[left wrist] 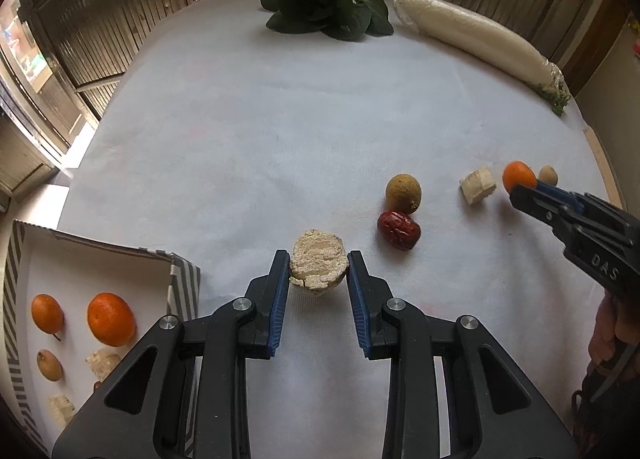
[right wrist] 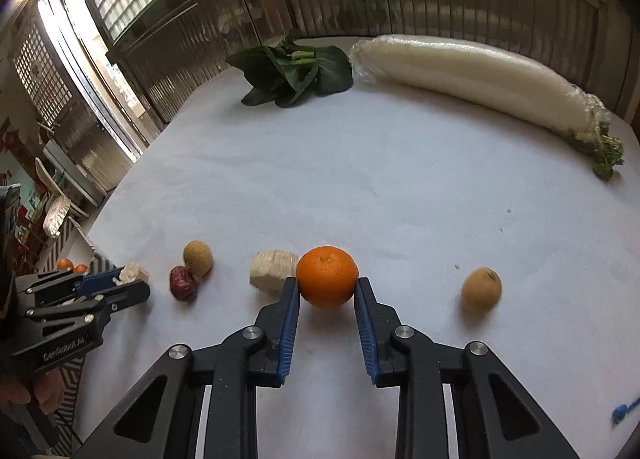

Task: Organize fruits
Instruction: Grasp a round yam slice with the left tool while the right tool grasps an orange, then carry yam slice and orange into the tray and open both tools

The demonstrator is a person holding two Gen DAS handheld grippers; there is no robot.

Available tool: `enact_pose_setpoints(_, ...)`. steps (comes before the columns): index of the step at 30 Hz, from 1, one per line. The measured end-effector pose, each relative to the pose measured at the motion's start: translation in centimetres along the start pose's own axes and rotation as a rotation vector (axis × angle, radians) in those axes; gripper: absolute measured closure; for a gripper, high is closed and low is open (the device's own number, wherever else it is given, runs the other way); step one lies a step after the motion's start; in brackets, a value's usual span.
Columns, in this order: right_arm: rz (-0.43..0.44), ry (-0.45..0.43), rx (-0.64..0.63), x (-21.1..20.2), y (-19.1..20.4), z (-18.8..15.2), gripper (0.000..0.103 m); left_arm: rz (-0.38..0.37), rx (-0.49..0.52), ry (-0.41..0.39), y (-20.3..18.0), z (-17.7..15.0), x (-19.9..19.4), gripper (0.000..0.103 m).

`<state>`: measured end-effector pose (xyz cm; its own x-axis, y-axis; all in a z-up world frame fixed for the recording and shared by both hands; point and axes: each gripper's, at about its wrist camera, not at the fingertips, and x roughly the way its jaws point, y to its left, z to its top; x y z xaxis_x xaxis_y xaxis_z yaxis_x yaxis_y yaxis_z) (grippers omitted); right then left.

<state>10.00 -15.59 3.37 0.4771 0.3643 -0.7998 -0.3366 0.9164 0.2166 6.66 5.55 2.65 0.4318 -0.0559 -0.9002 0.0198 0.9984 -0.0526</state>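
Observation:
In the left wrist view my left gripper [left wrist: 318,259] is shut on a pale crumbly fruit chunk [left wrist: 316,271] resting on the white table. Left of it stands a striped box [left wrist: 100,247] holding two oranges, a longan and pale chunks. In the right wrist view my right gripper [right wrist: 327,283] has both blue pads against a small orange [right wrist: 327,273] on the table. Loose between the two grippers lie a red date [left wrist: 399,235], a brown longan [left wrist: 403,193] and another pale chunk [left wrist: 478,185]. A second longan [right wrist: 481,290] sits right of the orange.
Dark leafy greens [left wrist: 320,7] and a long plastic-wrapped white radish [left wrist: 476,39] lie at the far side of the table. A person's hand [left wrist: 608,331] holds the right gripper. The table's right edge [left wrist: 600,155] runs close to the orange.

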Motion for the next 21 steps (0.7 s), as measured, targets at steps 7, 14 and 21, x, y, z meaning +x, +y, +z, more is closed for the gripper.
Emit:
enact_pose_setpoints(7,-0.003,-0.018,-0.006,-3.0,1.3,-1.7,0.076,0.003,-0.002,-0.018,0.0,-0.7,-1.9,0.075)
enact_pose_setpoints(14,0.003,-0.031,-0.033,-5.0,3.3,-3.0,0.076,0.018,0.007,-0.044,-0.2,-1.9,-4.0,0.075)
enact_pose_setpoints(21,0.012,-0.045,-0.074,-6.5,5.5,-3.8,0.076,0.028,0.009,-0.069,0.1,-3.0,-5.8,0.075)
